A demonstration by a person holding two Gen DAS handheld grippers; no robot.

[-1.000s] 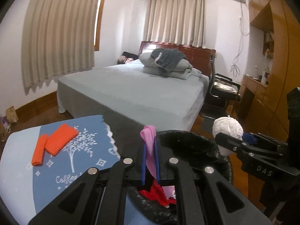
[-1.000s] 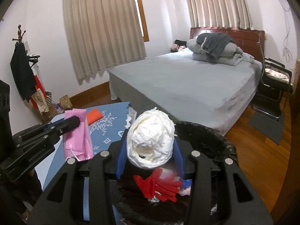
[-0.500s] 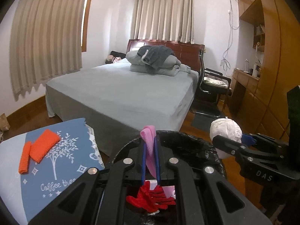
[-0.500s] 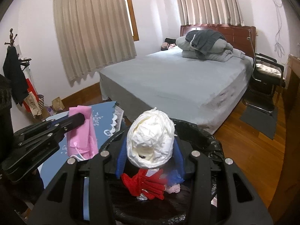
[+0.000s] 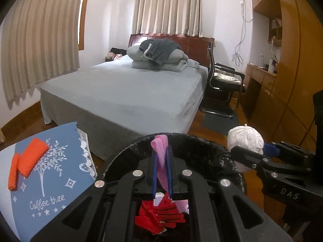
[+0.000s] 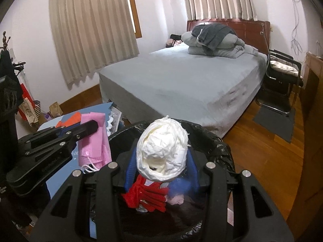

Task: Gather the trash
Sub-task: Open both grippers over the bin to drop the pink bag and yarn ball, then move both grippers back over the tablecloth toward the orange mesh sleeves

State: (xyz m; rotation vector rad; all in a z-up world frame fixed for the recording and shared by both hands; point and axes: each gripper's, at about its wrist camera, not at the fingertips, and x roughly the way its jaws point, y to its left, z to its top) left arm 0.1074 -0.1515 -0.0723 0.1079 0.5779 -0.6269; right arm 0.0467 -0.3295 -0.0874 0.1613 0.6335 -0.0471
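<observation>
Bedroom with a grey bed (image 5: 125, 92) and curtained windows behind; in front stands a black-lined trash bin (image 5: 201, 141). Above the bin's mouth the left gripper (image 5: 161, 167) pinches a pink face mask (image 5: 160, 147) between nearly closed jaws, and the right gripper (image 6: 161, 167) clamps a white crumpled paper ball (image 6: 162, 151), jaws partly apart around it. Inside the bin lies red cloth (image 5: 159, 215). Left of the bin, a blue tablecloth (image 5: 52, 181) carries two orange pieces (image 5: 28, 161).
</observation>
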